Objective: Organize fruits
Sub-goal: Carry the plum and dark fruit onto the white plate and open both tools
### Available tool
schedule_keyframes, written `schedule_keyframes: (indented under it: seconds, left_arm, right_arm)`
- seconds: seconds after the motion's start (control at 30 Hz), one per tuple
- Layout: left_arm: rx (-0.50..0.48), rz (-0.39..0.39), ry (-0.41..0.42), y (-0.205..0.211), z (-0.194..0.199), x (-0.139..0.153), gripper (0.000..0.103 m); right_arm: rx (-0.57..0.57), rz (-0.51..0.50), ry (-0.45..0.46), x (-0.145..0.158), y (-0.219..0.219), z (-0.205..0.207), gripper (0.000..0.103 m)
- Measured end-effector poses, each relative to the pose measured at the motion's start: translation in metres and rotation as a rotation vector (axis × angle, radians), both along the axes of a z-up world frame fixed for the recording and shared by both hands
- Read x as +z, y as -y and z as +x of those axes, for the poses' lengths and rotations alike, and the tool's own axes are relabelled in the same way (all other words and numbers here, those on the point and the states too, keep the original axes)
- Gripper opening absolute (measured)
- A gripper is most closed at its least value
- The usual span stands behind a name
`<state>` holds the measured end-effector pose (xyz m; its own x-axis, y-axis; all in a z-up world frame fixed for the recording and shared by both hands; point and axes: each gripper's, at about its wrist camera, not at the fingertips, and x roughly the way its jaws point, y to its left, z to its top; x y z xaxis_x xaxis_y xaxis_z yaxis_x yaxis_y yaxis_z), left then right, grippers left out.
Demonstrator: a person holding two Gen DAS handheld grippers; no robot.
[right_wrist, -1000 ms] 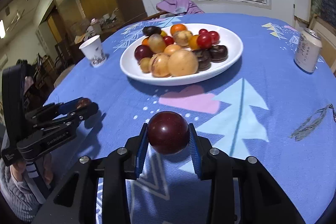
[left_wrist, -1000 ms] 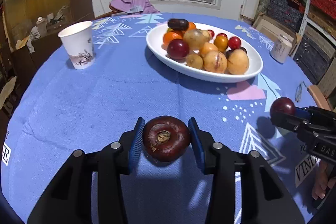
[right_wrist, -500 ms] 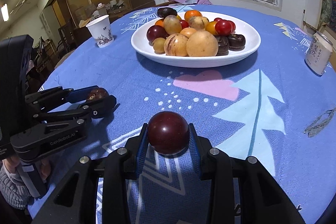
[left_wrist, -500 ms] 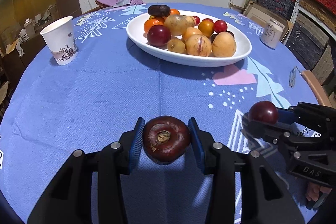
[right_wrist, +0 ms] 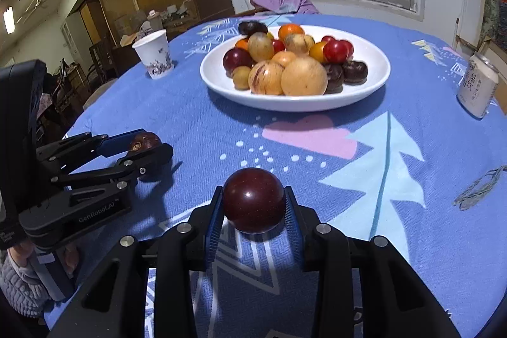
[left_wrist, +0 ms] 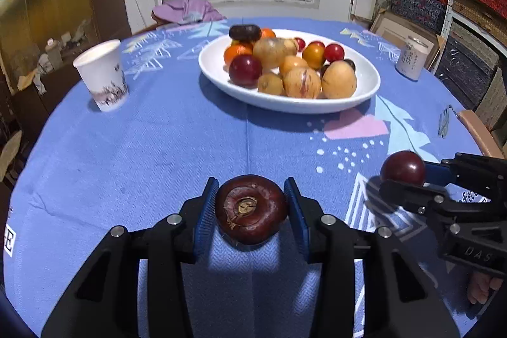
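Observation:
My left gripper is shut on a dark brown chestnut-like fruit, held just above the blue tablecloth; it also shows in the right wrist view. My right gripper is shut on a smooth dark red plum, also seen in the left wrist view. A white oval plate piled with several red, orange and yellow fruits sits at the table's far middle, and shows in the right wrist view.
A white paper cup stands at far left. A drink can stands at far right. A small grey scrap lies on the cloth at right. Purple cloth lies at the far edge.
Both grippers have shifted slightly; the plate looks a little farther off than half a second ago. Both fruits stay gripped.

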<state>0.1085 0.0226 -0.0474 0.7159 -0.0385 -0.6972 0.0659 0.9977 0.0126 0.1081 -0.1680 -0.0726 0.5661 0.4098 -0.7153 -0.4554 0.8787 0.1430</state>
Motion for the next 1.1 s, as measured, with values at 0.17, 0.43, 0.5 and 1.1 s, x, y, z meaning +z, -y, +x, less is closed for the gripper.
schedule_keyframes:
  seconds: [0.17,0.43,0.5,1.1]
  left_arm:
    - [0.041,0.021,0.111,0.001,-0.001,0.025,0.042]
    - [0.052,0.049,0.168,0.011,0.04,0.061,0.042]
    - [0.054,0.06,0.184,0.015,0.054,0.067,0.042]
    - [0.042,0.006,0.114,0.035,0.166,0.035,0.044]
  right_arm:
    - [-0.041,0.047,0.04,0.016,0.014,0.003,0.037]
    - [-0.131,0.094,0.075,0.052,0.04,0.038,0.037]
    - [-0.144,0.08,0.098,0.064,0.04,0.053,0.037]
    - [-0.202,0.071,0.042,0.052,0.007,0.173,0.039]
